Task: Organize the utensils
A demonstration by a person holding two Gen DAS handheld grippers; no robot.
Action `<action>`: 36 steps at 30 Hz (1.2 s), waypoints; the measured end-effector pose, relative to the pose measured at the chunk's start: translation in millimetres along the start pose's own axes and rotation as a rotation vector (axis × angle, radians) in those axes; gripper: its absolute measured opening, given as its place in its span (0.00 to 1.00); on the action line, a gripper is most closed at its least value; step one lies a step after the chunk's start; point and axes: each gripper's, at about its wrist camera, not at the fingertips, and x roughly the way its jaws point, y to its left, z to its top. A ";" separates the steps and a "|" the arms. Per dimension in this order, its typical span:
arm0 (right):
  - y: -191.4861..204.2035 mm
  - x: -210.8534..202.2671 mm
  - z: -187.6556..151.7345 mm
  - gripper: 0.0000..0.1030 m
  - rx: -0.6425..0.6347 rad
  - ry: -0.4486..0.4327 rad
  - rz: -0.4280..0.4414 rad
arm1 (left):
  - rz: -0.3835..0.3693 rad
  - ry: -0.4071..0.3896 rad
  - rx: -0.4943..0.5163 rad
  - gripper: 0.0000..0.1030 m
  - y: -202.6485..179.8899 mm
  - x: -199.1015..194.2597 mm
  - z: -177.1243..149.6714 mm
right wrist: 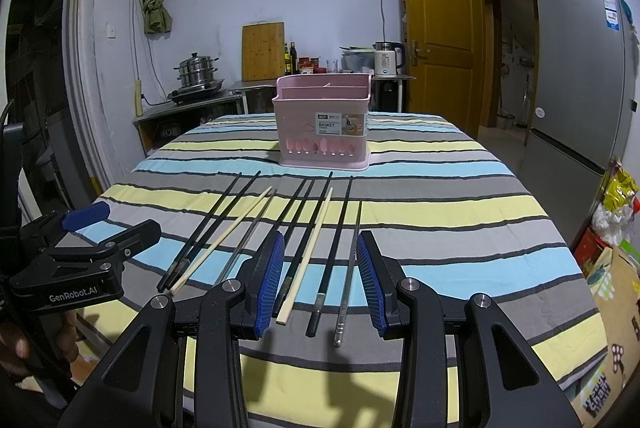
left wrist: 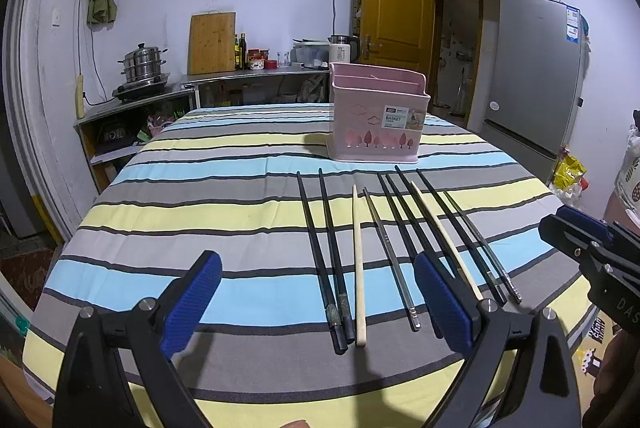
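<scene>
1. The left gripper (left wrist: 318, 304), black with blue ribbed pads, hangs above the near edge of the table with its jaws spread wide; nothing sits between them, and it touches none of the sticks below.
2. The right gripper (right wrist: 320, 278), the same black-and-blue make, hovers over the right part of the row with a narrower gap, roughly half open. Three sticks show through that gap, but the pads (right wrist: 273, 280) grip nothing.
3. Under both lies a row of loose chopsticks (left wrist: 384, 248) on the striped tablecloth (left wrist: 224, 204) of blue, yellow and grey bands. Most are thin black ones, two are pale wooden ones (left wrist: 359, 268), and a couple look like slim metal ones (right wrist: 349, 268). They lie side by side, tips pointing away from the grippers, some pairs touching.
4. Beyond the far tips, well apart from both grippers, stands a pink plastic utensil basket (left wrist: 378, 118), upright, with a label on its front and tree-shaped cut-outs along the bottom. I cannot tell whether anything is inside it.
5. Behind the table runs a steel counter (left wrist: 256, 74) with a wooden cutting board (left wrist: 212, 44) leaning on the wall, a stacked steel steamer pot (left wrist: 143, 66) and a grey fridge (left wrist: 536, 76).
</scene>
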 end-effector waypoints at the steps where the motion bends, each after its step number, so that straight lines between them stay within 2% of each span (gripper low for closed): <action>1: 0.9 -0.2 0.2 0.38 -0.001 0.000 0.000 | 0.000 0.000 0.000 0.96 0.0 -0.1 0.1; 36: 1.7 -0.4 0.2 0.38 -0.002 0.001 -0.001 | -0.005 0.000 0.003 0.96 -3.3 -3.2 0.0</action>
